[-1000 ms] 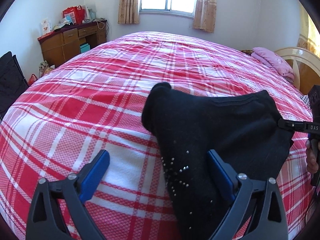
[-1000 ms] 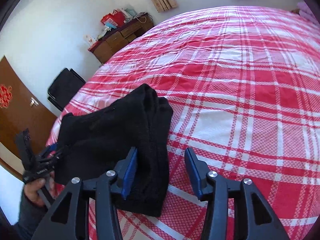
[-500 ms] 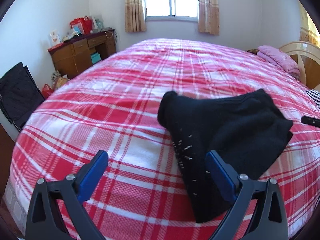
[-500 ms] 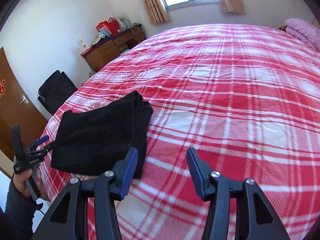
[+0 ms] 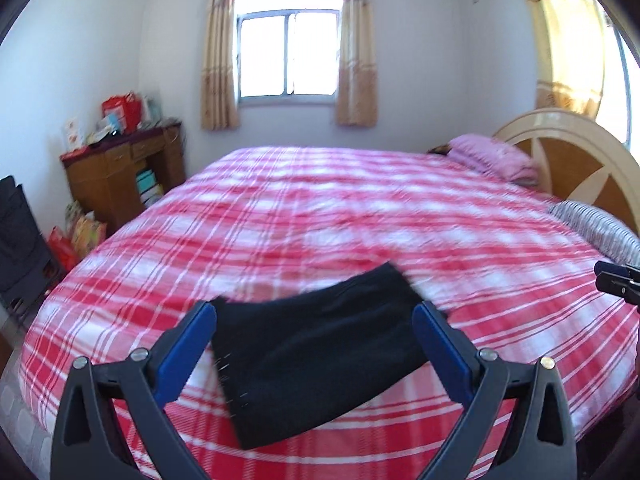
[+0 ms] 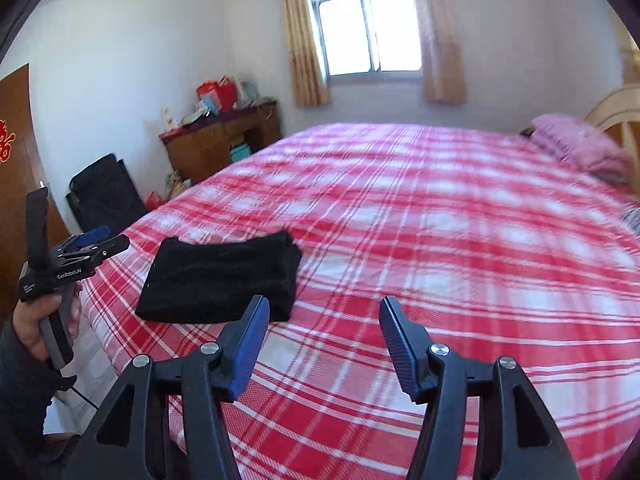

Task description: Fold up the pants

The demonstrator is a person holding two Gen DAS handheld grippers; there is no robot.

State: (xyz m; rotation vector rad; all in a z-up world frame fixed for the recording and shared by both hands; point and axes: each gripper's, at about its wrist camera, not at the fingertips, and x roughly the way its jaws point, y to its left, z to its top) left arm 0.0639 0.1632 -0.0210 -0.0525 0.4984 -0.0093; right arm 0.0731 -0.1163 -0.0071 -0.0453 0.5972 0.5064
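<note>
Black pants (image 5: 320,356), red-checked bedspread (image 5: 360,216)

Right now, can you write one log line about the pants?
pants: folded, lying on bed | left gripper: open, empty | right gripper: opening, empty

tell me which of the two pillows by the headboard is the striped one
The grey striped pillow, lying at the bed's right edge in the left wrist view, nearer the camera. The other, the plain pink pillow, sits farther back beside the curved wooden headboard.
</note>
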